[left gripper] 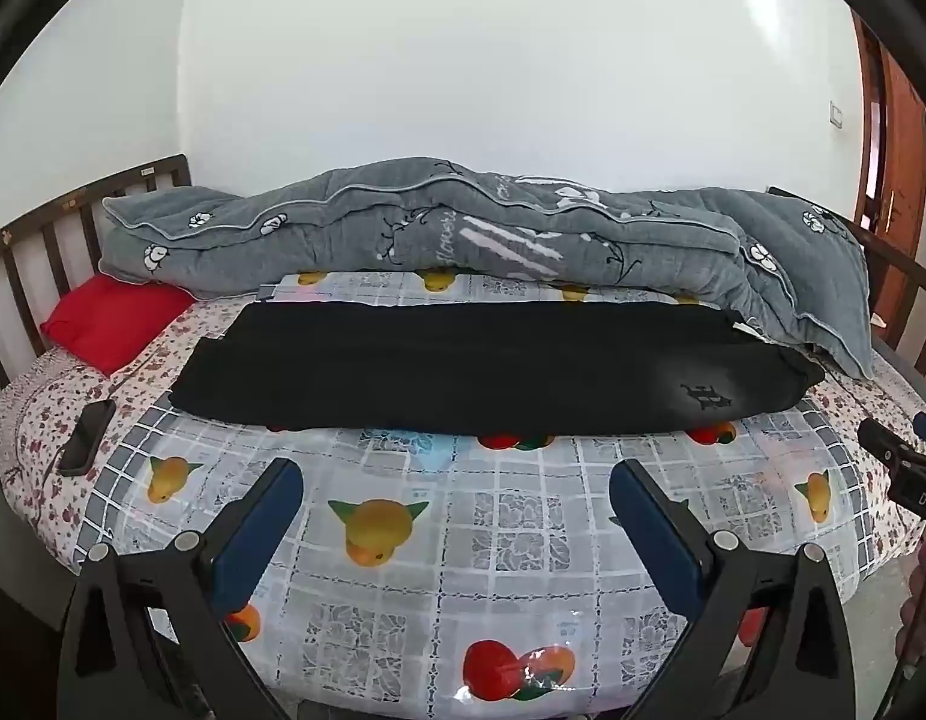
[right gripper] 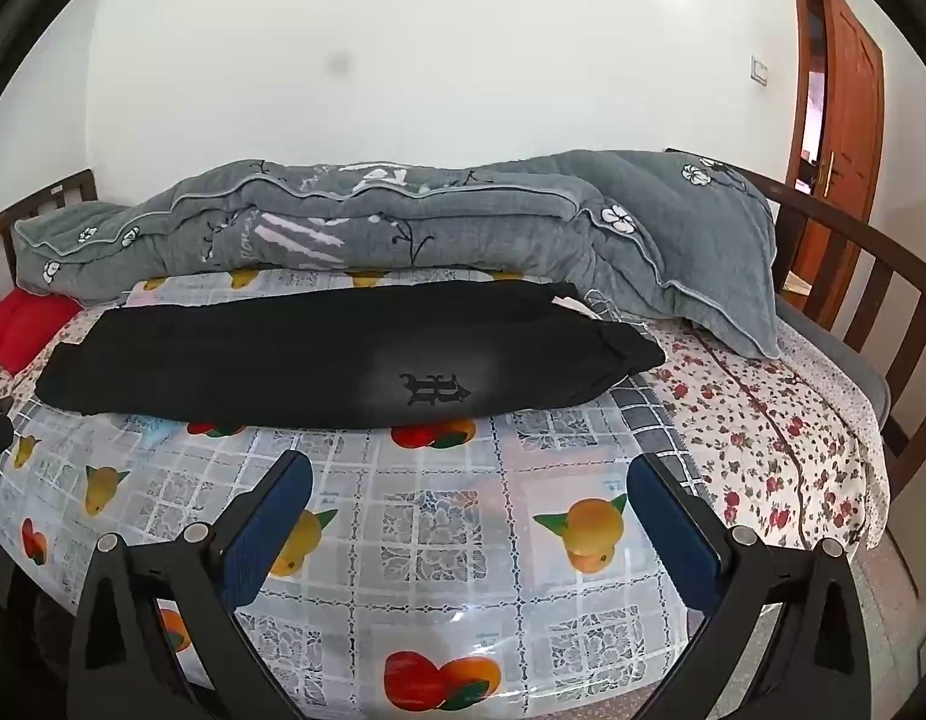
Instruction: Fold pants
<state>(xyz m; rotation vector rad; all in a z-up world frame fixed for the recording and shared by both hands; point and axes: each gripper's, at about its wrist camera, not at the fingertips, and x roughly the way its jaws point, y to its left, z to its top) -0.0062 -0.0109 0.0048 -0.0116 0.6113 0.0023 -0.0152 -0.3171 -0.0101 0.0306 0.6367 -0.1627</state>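
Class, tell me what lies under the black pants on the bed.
The pants lie on a clear fruit-print cover, which spreads over a floral sheet. The cover beneath the pants is hidden, so anything else there can't be seen.

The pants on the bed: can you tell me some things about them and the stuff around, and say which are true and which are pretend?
1. The pants are black. True.
2. The left gripper is holding the pants. False: its jaws are open and hold nothing.
3. A grey quilt lies behind the pants. True.
4. The pillow is blue. False: it is red.
5. The right gripper is open. True.
6. The phone lies on the pants. False: it lies on the sheet, apart from them.
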